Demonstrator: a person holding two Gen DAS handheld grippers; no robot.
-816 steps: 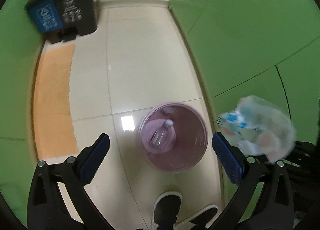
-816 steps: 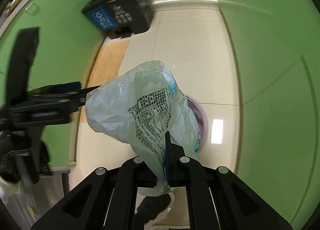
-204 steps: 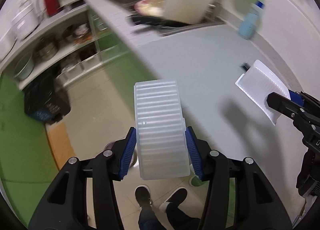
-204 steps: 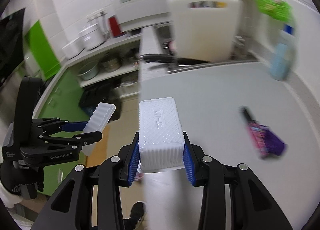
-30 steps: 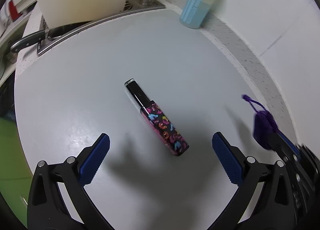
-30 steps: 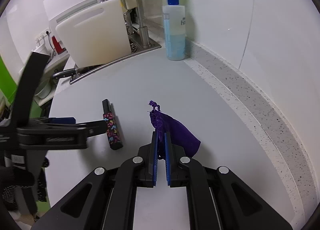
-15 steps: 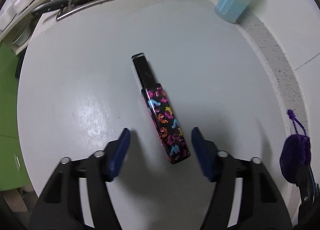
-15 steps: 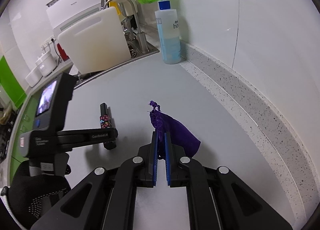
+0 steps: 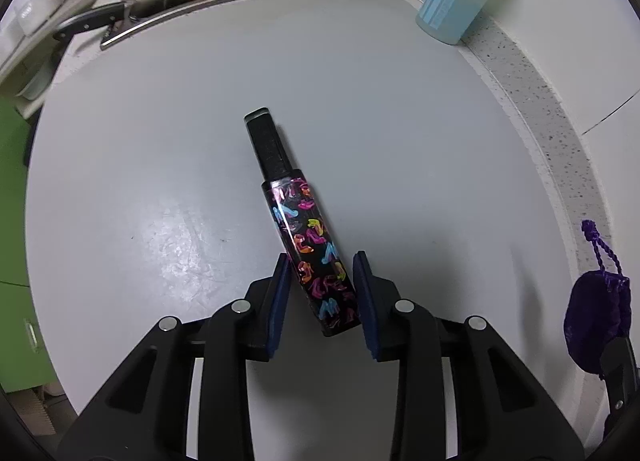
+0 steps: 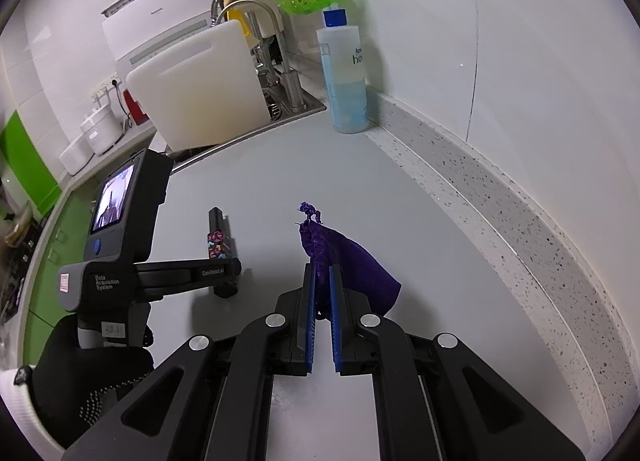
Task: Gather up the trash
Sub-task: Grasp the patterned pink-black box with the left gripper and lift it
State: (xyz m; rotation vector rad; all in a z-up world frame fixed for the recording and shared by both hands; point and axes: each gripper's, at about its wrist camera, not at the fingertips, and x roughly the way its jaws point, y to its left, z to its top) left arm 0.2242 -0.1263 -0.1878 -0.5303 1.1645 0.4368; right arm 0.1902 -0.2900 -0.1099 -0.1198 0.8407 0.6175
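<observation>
Our left gripper now has its blue pads on either side of the black tube printed with bright shoe shapes. The left pad looks to touch the tube's edge, while a thin gap still shows at the right pad. Half a second ago those jaws stood much wider, clear of the tube; a second ago they were fully spread and farther back. So we count them as narrowed around the tube but not yet clamped on it. The tube lies flat on the grey countertop, its plain black cap end pointing away from us toward the sink edge, in the same place as before.

Our right gripper stays closed on the dark purple drawstring cloth pouch, which it holds above the counter as it did a second ago, its cord sticking up past the fingertips. From the left wrist view the pouch hangs at the far right.

A clear bottle of blue liquid stands by the wall, and a white cutting board leans at the sink.
</observation>
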